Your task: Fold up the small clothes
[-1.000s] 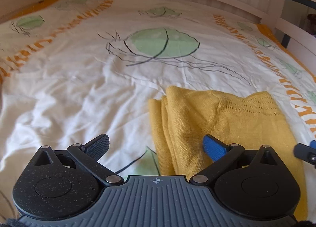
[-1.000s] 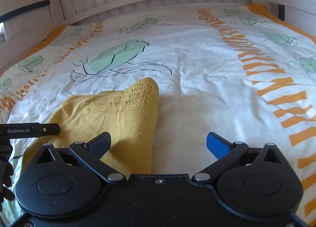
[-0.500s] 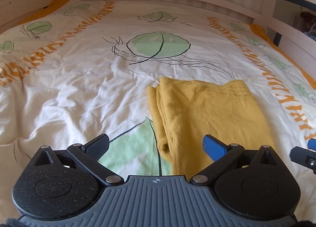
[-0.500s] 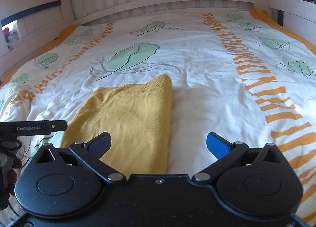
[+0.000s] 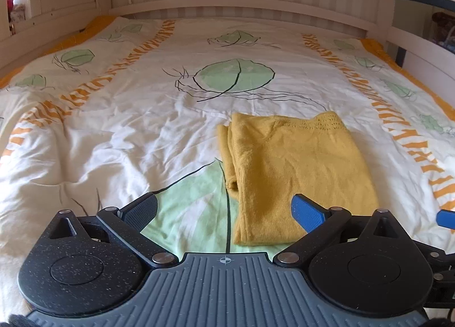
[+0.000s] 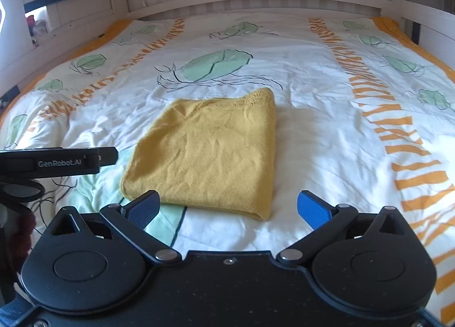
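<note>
Left gripper [image 5: 224, 211] and right gripper [image 6: 229, 209] both hover low at the near edge of the bed [image 6: 327, 133], fingers spread wide, holding nothing. Just beyond them the yellow knit top [image 6: 210, 150] lies flat on the duvet as a neat folded rectangle, lacy hem at the far end, loose layers bunched along its left edge [image 5: 230, 156]. Fold looks finished or nearly; next move likely tidying that edge or one more fold.

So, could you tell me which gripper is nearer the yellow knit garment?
Left, slightly. The left gripper overlaps the yellow knit garment's near-left corner; the right gripper sits back at its near edge. Both are open.
</note>
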Demonstrator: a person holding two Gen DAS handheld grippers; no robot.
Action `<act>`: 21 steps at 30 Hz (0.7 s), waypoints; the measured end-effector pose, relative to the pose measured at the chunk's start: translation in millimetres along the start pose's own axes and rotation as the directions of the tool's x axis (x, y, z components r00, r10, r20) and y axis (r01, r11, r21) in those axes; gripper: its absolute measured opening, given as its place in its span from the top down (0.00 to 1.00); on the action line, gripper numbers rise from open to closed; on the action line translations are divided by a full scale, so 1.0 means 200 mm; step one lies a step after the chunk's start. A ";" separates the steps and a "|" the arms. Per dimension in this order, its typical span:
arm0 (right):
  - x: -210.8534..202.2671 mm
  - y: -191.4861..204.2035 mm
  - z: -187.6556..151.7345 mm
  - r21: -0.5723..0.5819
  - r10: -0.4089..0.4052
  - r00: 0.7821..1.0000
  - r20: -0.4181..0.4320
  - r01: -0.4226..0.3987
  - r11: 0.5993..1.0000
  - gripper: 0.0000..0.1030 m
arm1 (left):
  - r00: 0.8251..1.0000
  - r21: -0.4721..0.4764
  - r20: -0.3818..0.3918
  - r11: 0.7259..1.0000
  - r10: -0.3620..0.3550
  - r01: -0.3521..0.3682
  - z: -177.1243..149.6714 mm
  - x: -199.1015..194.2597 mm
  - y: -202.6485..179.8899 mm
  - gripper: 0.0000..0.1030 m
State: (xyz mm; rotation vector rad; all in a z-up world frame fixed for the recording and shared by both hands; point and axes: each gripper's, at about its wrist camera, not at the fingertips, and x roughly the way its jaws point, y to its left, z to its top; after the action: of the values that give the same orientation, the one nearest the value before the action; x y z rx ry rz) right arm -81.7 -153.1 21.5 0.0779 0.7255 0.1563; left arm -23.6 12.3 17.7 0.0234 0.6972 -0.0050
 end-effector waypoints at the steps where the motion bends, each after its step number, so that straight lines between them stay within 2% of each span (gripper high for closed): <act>1: -0.01 0.00 -0.01 0.001 -0.016 1.000 -0.005 0.016 1.000 0.01 | 1.000 0.005 0.001 1.000 0.013 -0.013 -0.01 -0.01 -0.01 0.01; 7: -0.03 -0.04 -0.02 0.035 -0.083 0.996 -0.019 0.083 0.996 0.01 | 0.998 0.043 -0.006 0.997 0.069 -0.068 -0.05 -0.05 -0.04 0.02; 12: -0.04 -0.04 -0.03 0.036 -0.052 0.998 -0.022 0.053 0.998 0.01 | 0.999 0.038 -0.044 0.999 0.024 -0.022 -0.07 -0.04 -0.05 0.02; 21: -0.04 -0.03 -0.02 0.024 -0.034 0.999 -0.021 0.035 0.999 0.01 | 0.997 0.025 -0.071 1.000 0.004 -0.002 -0.06 -0.04 -0.08 0.02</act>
State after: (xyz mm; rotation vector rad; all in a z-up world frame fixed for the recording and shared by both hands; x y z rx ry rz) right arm -89.6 -160.8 21.8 0.0873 0.7485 0.1151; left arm -38.4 -2.6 13.1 0.0483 0.7681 -0.0099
